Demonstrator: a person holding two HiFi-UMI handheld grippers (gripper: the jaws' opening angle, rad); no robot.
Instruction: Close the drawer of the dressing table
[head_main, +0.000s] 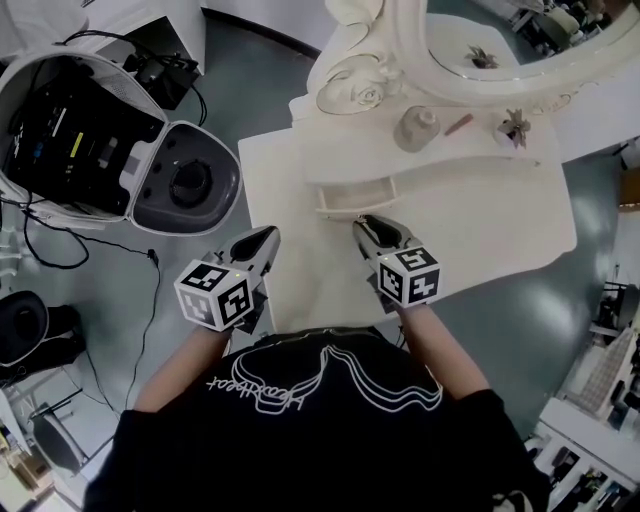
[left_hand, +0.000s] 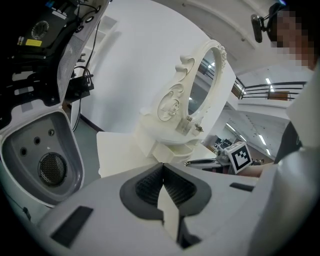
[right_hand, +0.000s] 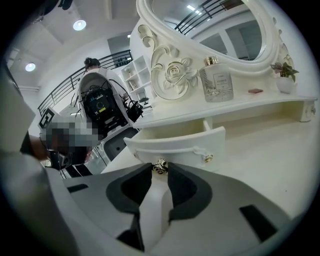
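Drawer (head_main: 355, 197) front stands pulled out from under the raised shelf of the dressing table (head_main: 520, 215), jutting over the pale worktop toward the person. In the right gripper view its hollow inside shows behind the curved front, so it is clearly open.

The right tongs (head_main: 362, 220) sit at 6 o'clock of the drawer. Their tips are clenched on the left gold knob (right_hand: 160, 166), which is caught only at the very ends of the pads. A 2nd knob (right_hand: 206, 158) sits free at 3 o'clock of the 1st.

The left tongs (head_main: 272, 232) hang at 9 o'clock of the right tongs, over the near worktop. Their pads are pressed together on nothing.

To my eye the grasp is made and the closing push has not begun. The next move calls for a straight shove toward 12 o'clock, along the drawer's own run. It should stay level, since 1 off-centre knob may skew the drawer and jam it. The hold is shallow, so steady pressure seems wiser than a jab.

A perfume bottle (head_main: 416, 128) and a small plant (head_main: 515, 127) stand on the shelf above, at 12 to 1 o'clock. A hard stop might rattle them.
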